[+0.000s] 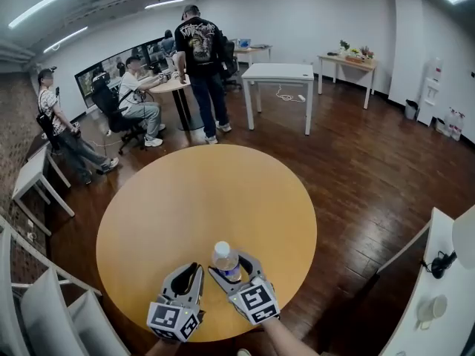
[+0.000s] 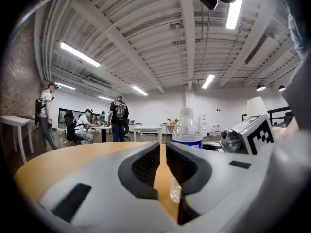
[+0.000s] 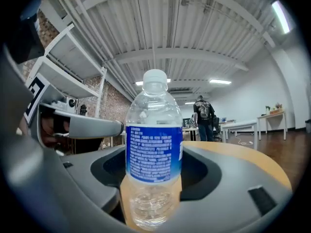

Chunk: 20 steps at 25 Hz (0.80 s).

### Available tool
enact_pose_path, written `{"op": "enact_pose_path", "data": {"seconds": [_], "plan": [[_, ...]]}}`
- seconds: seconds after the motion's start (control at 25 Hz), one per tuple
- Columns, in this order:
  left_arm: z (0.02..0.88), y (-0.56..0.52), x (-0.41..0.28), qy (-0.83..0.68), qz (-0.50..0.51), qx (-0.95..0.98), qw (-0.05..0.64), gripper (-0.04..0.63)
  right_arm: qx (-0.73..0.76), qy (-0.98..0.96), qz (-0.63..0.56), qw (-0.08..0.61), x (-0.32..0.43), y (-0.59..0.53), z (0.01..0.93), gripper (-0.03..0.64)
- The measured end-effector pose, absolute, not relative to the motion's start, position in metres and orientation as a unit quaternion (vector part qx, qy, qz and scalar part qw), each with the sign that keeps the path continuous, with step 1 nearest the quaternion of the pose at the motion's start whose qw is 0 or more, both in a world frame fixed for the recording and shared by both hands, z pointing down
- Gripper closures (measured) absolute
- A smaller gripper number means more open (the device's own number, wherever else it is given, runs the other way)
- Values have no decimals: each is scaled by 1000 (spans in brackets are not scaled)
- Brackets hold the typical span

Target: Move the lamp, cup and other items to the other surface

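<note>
Wooden round desk (image 1: 208, 199) | right tongs (image 1: 230, 265) hold water bottle (image 3: 154, 140) upright | left tongs (image 1: 187, 271) narrow, empty | advice: set base flat, away from edge, then release.

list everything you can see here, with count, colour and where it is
water bottle: one, clear, blue label, white cap, between the right gripper's jaws
round table: one, tan wood, under both grippers
white desk: one, far side of the room
white counter: one, right edge
lamp: one, white, on the white counter
cup: one, pale, on the white counter
people: at least three, beyond the round table
left gripper: one, grey, jaws together, empty
right gripper: one, grey, closed on the water bottle
</note>
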<state>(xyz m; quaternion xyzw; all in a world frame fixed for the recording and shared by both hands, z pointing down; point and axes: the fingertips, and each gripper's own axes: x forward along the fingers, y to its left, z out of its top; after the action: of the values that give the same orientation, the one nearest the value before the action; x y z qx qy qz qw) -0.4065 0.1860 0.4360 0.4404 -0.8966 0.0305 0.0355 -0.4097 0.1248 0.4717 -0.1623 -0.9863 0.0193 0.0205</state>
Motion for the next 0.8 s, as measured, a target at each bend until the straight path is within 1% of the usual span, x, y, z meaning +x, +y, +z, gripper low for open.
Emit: {"op": "enact_pose_path", "data": {"seconds": [0.16, 0.28, 0.44, 0.64, 0.8], "plan": [[446, 194, -418, -895, 38, 442, 39, 547, -162, -986, -4, 42, -419, 140, 500, 308], [453, 191, -418, -890, 40, 451, 43, 546, -151, -987, 4, 53, -415, 140, 516, 296], [457, 190, -417, -887, 43, 458, 47, 546, -152, -988, 7, 39, -416, 139, 516, 293], [458, 190, -407, -885, 46, 461, 47, 546, -158, -986, -9, 44, -407, 141, 514, 285], [455, 190, -395, -886, 47, 459, 45, 546, -157, -987, -5, 29, -399, 136, 505, 279]]}}
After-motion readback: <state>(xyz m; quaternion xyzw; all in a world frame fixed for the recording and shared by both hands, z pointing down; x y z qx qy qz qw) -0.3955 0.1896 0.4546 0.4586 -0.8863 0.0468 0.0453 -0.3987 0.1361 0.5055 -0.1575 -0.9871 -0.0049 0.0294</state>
